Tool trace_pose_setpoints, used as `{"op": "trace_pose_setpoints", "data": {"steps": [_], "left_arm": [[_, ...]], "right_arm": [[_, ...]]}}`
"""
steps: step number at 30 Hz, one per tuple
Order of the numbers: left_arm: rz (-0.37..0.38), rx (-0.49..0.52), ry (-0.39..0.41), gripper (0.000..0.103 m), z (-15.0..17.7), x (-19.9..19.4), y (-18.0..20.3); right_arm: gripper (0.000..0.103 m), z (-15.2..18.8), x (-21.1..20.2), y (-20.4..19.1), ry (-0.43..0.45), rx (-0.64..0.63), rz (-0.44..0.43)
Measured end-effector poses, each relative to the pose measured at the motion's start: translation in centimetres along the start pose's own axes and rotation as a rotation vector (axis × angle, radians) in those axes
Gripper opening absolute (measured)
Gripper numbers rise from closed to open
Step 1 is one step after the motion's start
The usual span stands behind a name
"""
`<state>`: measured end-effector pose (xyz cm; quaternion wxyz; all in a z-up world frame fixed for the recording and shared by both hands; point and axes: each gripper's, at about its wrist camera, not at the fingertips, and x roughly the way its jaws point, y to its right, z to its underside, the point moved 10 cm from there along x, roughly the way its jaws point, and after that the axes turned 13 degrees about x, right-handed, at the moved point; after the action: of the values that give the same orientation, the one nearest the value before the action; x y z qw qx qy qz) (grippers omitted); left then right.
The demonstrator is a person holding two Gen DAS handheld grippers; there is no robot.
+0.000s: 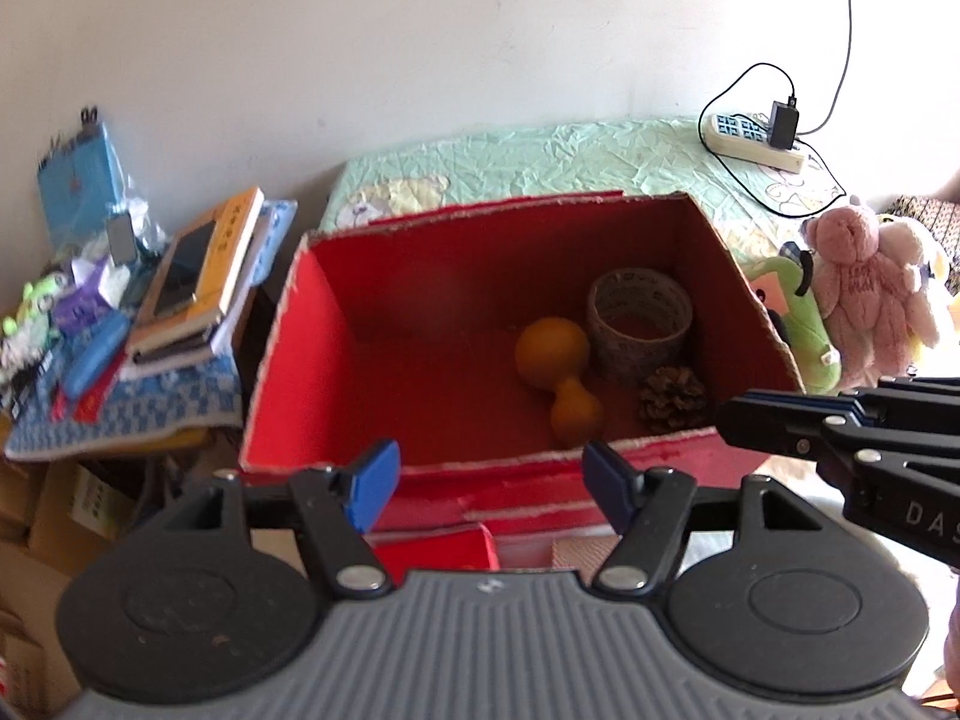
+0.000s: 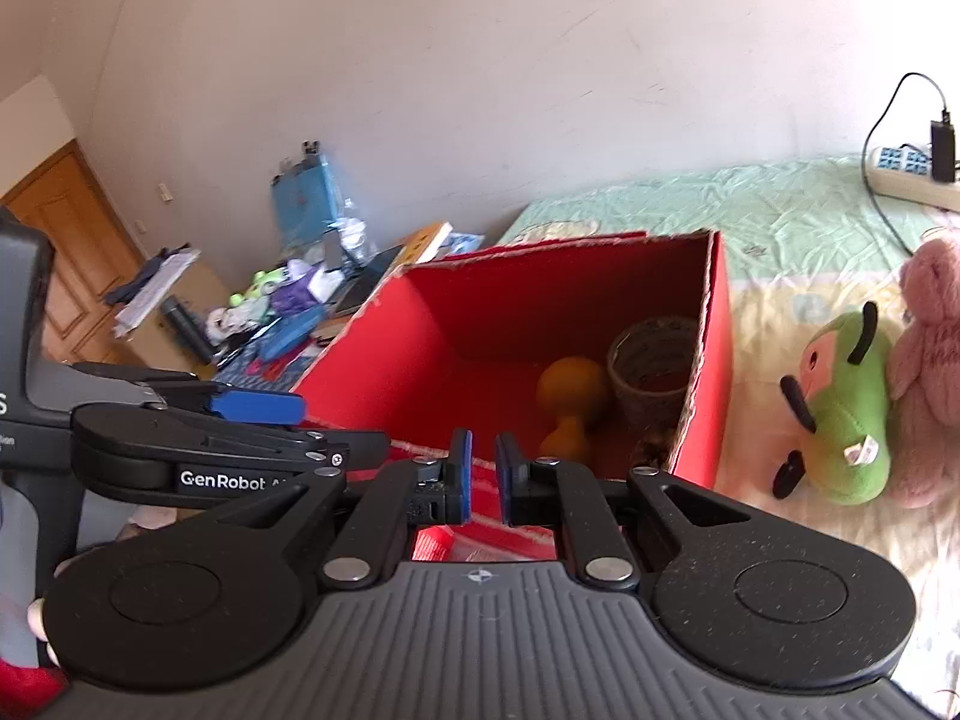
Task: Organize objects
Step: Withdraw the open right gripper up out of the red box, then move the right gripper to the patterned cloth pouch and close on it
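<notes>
Red cardboard box (image 1: 336, 324) on the bed (image 2: 810, 222) already holds a gourd (image 1: 555, 360), tape roll (image 1: 639, 315) and pine cone (image 1: 672, 399); pink bear (image 2: 927, 360) and green toy (image 2: 846, 414) remain outside beside it; left gripper (image 1: 489, 480) fingers spread and empty, right gripper (image 2: 483, 477) fingers nearly together, holding nothing

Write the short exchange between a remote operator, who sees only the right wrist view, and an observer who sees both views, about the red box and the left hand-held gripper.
Operator: The box's near wall hides its front right corner. What lies there?
Observer: A pine cone lies on the floor of the red box, just in front of the tape roll.
Operator: I see the left hand-held gripper only from the side. Is it open?
Observer: Yes, the left hand-held gripper is wide open, with nothing between its blue pads.
</notes>
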<state>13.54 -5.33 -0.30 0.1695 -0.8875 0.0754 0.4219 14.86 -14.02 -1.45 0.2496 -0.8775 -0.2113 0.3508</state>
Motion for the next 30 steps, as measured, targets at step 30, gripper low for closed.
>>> {"op": "trace_pose_setpoints", "data": {"steps": [30], "left_arm": [[0.258, -0.002, -0.132, 0.072, 8.5, 4.2, 8.4]], "right_arm": [[0.018, 7.1, 2.7, 4.0, -0.323, 0.281, -0.087]]}}
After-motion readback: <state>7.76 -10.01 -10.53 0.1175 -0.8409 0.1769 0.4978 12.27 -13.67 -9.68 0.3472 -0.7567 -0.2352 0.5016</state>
